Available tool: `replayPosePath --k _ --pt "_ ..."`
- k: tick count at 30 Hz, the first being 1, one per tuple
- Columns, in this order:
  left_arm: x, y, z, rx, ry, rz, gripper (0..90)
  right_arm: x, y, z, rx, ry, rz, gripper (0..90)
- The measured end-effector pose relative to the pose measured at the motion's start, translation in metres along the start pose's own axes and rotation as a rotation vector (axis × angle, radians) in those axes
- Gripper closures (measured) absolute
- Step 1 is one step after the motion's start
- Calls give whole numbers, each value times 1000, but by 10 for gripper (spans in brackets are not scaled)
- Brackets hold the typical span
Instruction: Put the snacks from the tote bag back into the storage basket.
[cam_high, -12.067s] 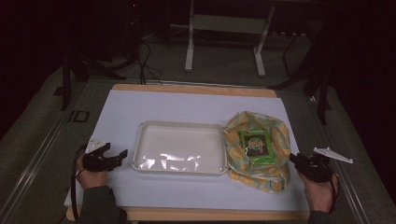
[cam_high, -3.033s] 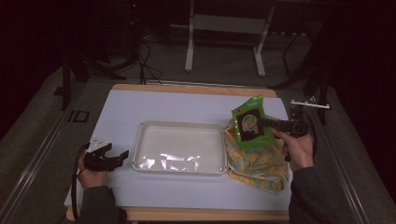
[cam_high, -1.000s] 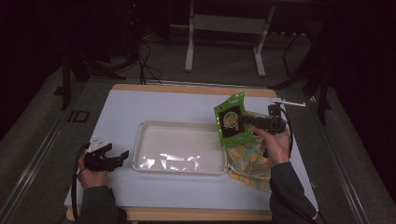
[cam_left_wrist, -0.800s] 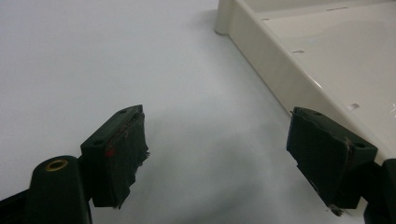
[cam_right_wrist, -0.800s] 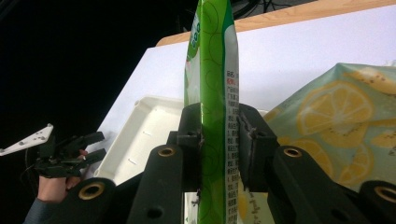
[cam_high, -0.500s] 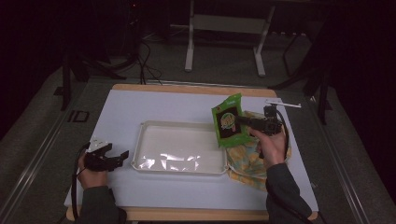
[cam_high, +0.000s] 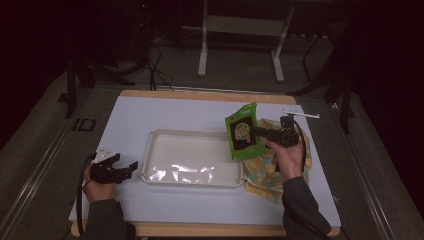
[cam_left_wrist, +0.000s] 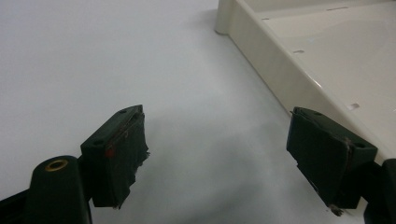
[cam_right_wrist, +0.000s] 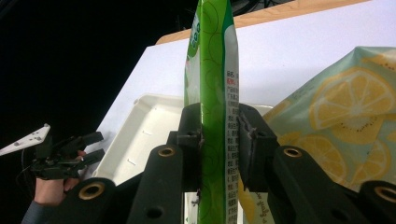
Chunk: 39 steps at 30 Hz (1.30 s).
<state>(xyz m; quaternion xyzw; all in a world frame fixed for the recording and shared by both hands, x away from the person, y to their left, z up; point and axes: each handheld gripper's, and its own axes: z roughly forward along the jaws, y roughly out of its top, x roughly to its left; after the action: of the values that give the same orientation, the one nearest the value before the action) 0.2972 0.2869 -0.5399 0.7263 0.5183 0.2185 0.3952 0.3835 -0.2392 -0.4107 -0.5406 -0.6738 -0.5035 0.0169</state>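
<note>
A green snack packet hangs in the air over the right end of the white tray. My right gripper is shut on it; in the right gripper view the packet stands edge-on between the two pads. A yellow lemon-print bag lies on the table under that hand and shows behind the packet as the bag. My left gripper rests on the table left of the tray, jaws open with nothing between them; the tray wall is just to its right.
The white table cover spreads around the tray, with a wooden edge at the far side. A metal stand and cables stand on the dark floor beyond. The left hand with its gripper shows far off in the right gripper view.
The right gripper has carried the green packet up from the lemon-print bag and leftward toward the tray. Over the last second it barely shifted. The left gripper stayed put.
</note>
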Motion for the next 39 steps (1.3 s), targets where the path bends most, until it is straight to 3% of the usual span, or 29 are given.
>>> replayPosePath --k 39 --pt "0 0 0 1 -2 0 203 0 -19 21 27 -18 0 729"
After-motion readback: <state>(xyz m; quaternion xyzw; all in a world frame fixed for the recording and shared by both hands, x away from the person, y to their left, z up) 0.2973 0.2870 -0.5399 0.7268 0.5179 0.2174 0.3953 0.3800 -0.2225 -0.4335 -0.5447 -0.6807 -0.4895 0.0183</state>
